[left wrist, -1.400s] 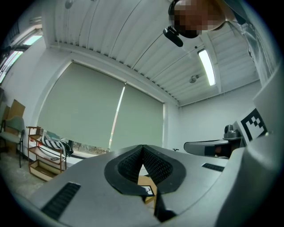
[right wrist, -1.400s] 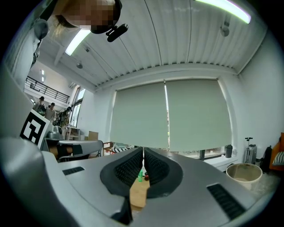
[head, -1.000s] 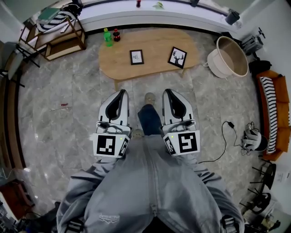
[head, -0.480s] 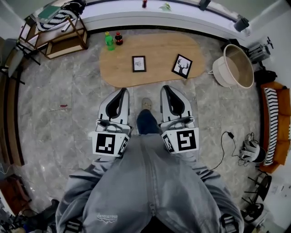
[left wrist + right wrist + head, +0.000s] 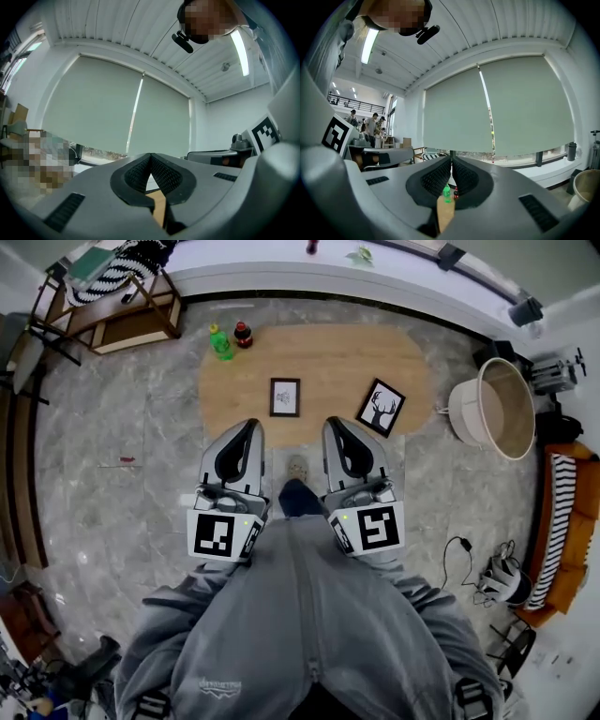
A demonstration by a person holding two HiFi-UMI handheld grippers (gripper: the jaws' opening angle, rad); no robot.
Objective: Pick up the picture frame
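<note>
A small black picture frame (image 5: 284, 397) with a pale drawing lies flat on the oval wooden table (image 5: 328, 357). To its right lies a second black frame (image 5: 381, 408), showing a deer. My left gripper (image 5: 250, 425) and right gripper (image 5: 332, 423) are held side by side, level, with their tips at the table's near edge. Both are shut and empty. The left gripper view has the jaws (image 5: 150, 157) pressed together over a sliver of tabletop. Between the shut right jaws (image 5: 451, 161) I glimpse a green bottle (image 5: 446, 193) on the table.
A green bottle (image 5: 220, 343) and a dark red-capped bottle (image 5: 243, 334) stand at the table's far left corner. A white round tub (image 5: 497, 409) sits right of the table and an orange sofa (image 5: 562, 521) further right. A wooden shelf (image 5: 122, 310) is at upper left.
The person has walked toward the table. It now lies right at the gripper tips instead of well ahead. Both grippers stayed shut and side by side.
</note>
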